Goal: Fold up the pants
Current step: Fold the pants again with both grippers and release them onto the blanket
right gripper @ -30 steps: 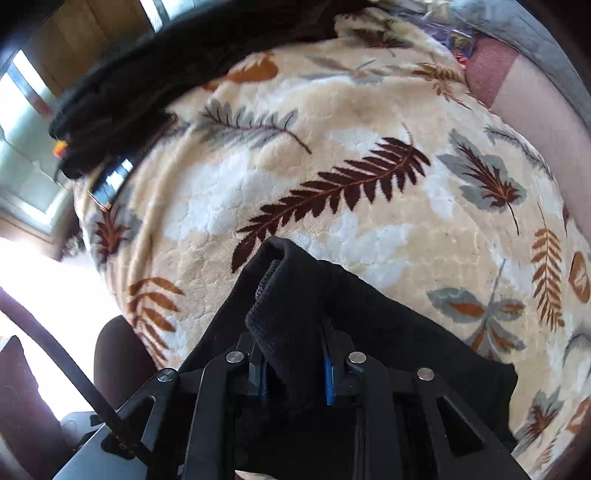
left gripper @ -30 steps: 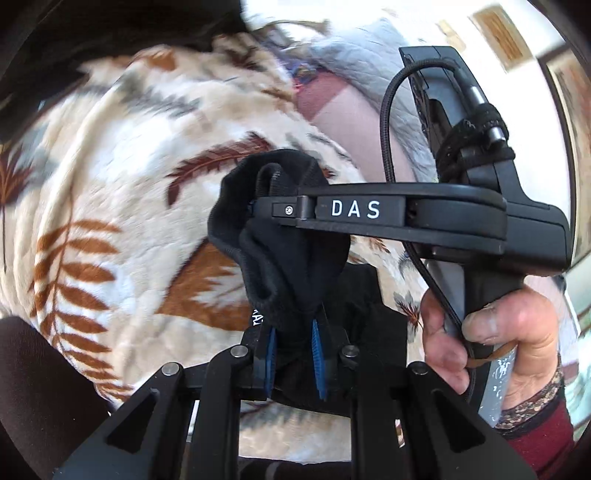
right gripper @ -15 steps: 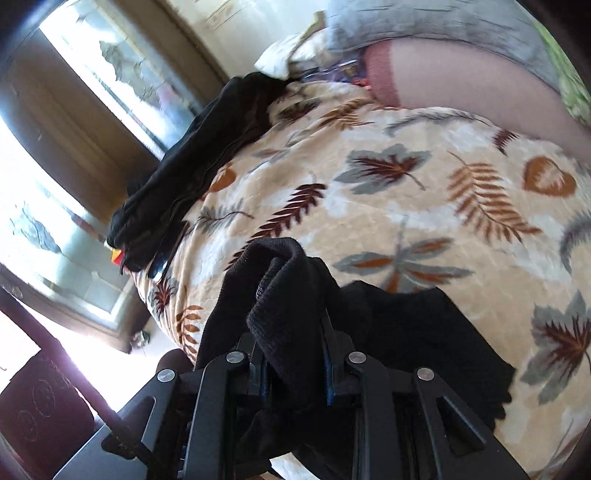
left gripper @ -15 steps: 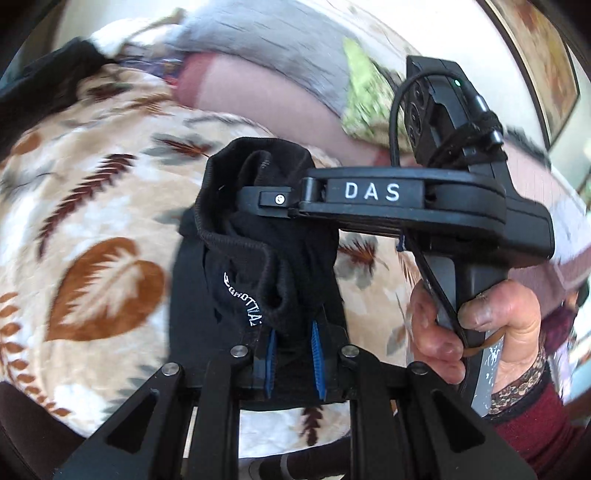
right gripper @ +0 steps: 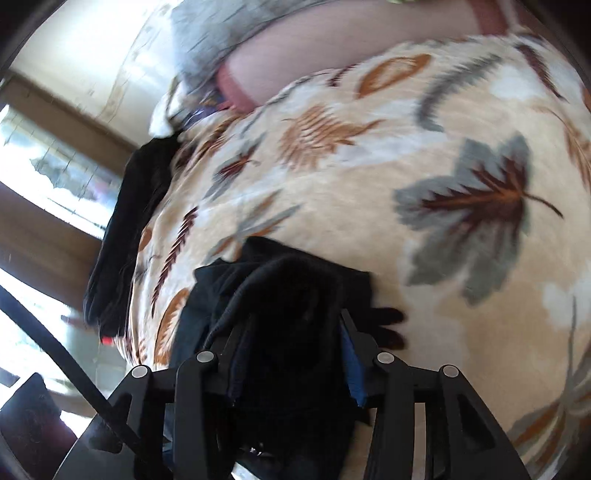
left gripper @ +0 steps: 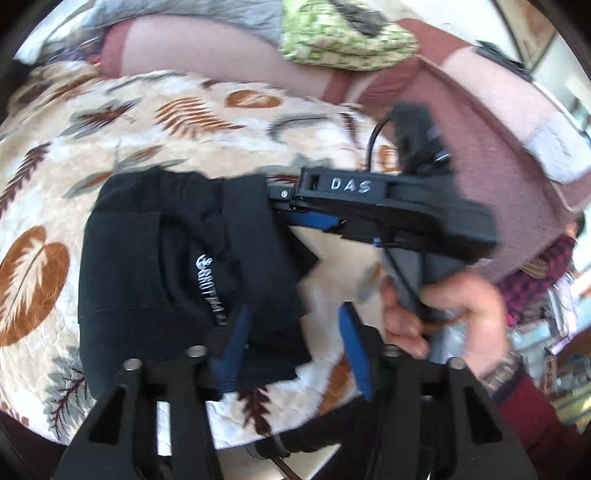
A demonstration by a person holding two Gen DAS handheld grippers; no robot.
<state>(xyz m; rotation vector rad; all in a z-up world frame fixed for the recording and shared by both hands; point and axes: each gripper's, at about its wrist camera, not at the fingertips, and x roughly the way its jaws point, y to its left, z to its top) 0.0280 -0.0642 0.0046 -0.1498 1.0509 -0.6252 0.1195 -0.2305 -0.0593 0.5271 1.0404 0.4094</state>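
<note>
Black pants (left gripper: 177,258) bunched on leaf-print blanket (left gripper: 110,147), left gripper (left gripper: 295,343) and right gripper (right gripper: 291,354) both spread apart.

Left claw (left gripper: 295,347) and right claw (right gripper: 291,354) both spread wide, fingers apart.

I am looking into a lived-in home, most likely a bedroom or sitting room. A plush cream blanket (left gripper: 155,122) printed with brown and grey leaves covers a soft, rounded surface. Behind it sit a pink cushion (left gripper: 207,51), a grey quilted throw (left gripper: 207,18) and a green patterned cloth (left gripper: 347,40). A framed picture (left gripper: 528,33) hangs on a pale wall, and a bright window (right gripper: 33,162) with a dark wooden frame lets daylight in.
</note>
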